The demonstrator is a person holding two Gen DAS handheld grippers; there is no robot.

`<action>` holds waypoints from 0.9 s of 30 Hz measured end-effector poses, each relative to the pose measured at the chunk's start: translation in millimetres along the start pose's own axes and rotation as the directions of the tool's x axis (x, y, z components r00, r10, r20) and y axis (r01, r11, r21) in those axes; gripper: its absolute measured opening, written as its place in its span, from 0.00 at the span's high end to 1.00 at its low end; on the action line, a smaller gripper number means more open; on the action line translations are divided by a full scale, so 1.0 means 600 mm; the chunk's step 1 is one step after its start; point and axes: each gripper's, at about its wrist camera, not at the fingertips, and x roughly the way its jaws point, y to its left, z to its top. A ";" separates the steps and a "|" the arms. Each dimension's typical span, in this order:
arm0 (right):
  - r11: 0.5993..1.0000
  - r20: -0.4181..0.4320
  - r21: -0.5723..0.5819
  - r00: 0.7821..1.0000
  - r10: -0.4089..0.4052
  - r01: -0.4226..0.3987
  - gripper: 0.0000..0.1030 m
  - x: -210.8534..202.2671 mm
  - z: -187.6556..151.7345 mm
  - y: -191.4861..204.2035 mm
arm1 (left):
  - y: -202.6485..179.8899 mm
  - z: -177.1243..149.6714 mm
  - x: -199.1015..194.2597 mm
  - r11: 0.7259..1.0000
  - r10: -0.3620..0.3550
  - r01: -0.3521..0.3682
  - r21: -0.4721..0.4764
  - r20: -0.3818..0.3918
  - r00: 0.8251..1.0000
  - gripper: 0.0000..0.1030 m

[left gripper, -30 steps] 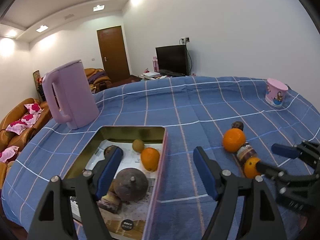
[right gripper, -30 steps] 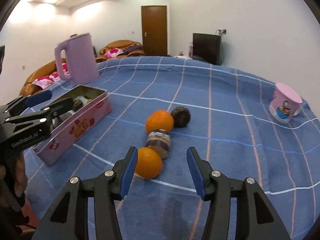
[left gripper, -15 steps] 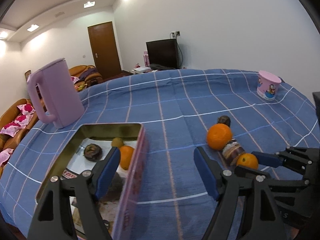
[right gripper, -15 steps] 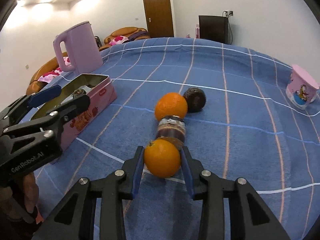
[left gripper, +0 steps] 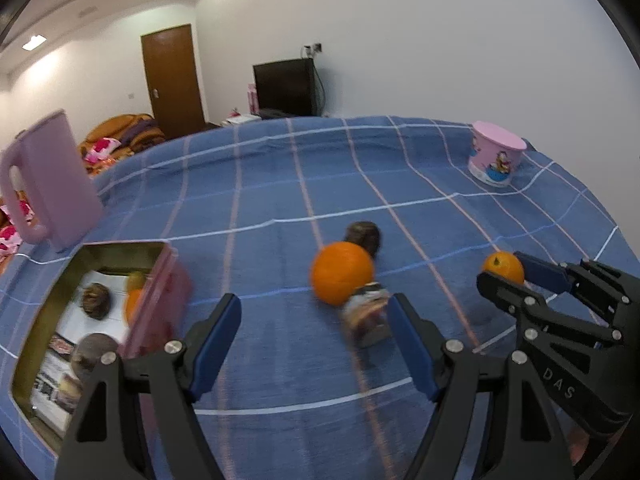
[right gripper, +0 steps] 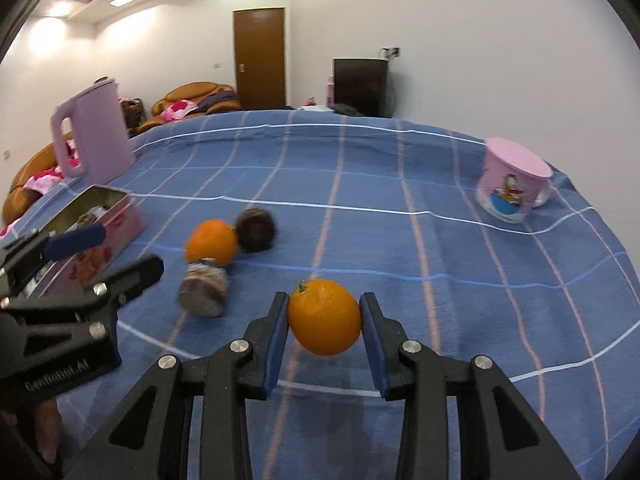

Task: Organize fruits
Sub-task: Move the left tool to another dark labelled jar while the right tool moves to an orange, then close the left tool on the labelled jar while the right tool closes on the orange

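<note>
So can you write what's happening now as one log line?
right gripper: shut on orange, lifted | left gripper: open, empty | tin: holds fruit

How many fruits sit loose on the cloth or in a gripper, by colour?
Orange: 2, one held between the right gripper fingers, one on the cloth
Dark brown: 1
Striped brown: 1, blurred
Total: 4
</note>
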 end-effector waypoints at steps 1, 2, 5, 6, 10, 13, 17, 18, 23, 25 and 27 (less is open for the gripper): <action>1.000 0.001 0.004 1.000 -0.006 0.006 0.64 0.000 0.001 -0.004 | -0.005 0.001 0.006 1.000 -0.004 0.004 0.000 -0.010 1.000 0.25; 1.000 0.003 0.008 1.000 -0.011 0.011 0.64 0.000 0.001 -0.007 | -0.009 0.001 0.010 1.000 -0.011 0.011 -0.003 -0.020 1.000 0.26; 1.000 0.005 0.026 1.000 -0.008 0.008 0.64 0.000 0.002 -0.017 | -0.020 0.003 0.024 0.999 -0.043 0.042 -0.014 -0.046 0.998 0.26; 0.999 0.005 0.032 1.000 -0.004 0.004 0.64 0.000 0.002 -0.019 | -0.024 0.003 0.028 0.999 -0.049 0.049 -0.014 -0.051 0.997 0.28; 0.999 0.008 0.046 1.000 0.007 -0.008 0.64 -0.003 0.000 -0.021 | -0.029 0.005 0.046 0.997 -0.075 0.073 -0.025 -0.087 0.993 0.40; 0.999 0.000 0.046 1.000 0.015 -0.015 0.63 0.001 0.000 -0.021 | -0.029 0.002 0.059 0.995 -0.093 0.090 -0.032 -0.120 0.988 0.48; 0.999 -0.017 0.037 0.999 0.036 -0.035 0.63 0.008 0.001 -0.019 | -0.030 0.001 0.061 0.994 -0.106 0.102 -0.040 -0.119 0.987 0.57; 0.999 -0.017 0.033 0.999 0.040 -0.040 0.63 0.008 0.001 -0.017 | -0.029 0.000 0.060 0.994 -0.107 0.103 -0.043 -0.117 0.987 0.57; 0.998 -0.012 0.021 0.998 0.062 -0.061 0.63 0.007 0.000 -0.015 | -0.028 0.000 0.052 0.994 -0.107 0.104 -0.041 -0.094 0.990 0.58; 0.998 -0.006 0.022 0.998 0.066 -0.066 0.63 0.005 0.000 -0.015 | -0.032 0.001 0.046 0.995 -0.100 0.098 -0.027 -0.075 0.992 0.58; 0.997 0.002 0.023 0.997 0.074 -0.074 0.63 0.003 0.000 -0.017 | -0.036 0.001 0.041 0.996 -0.093 0.092 -0.015 -0.057 0.994 0.58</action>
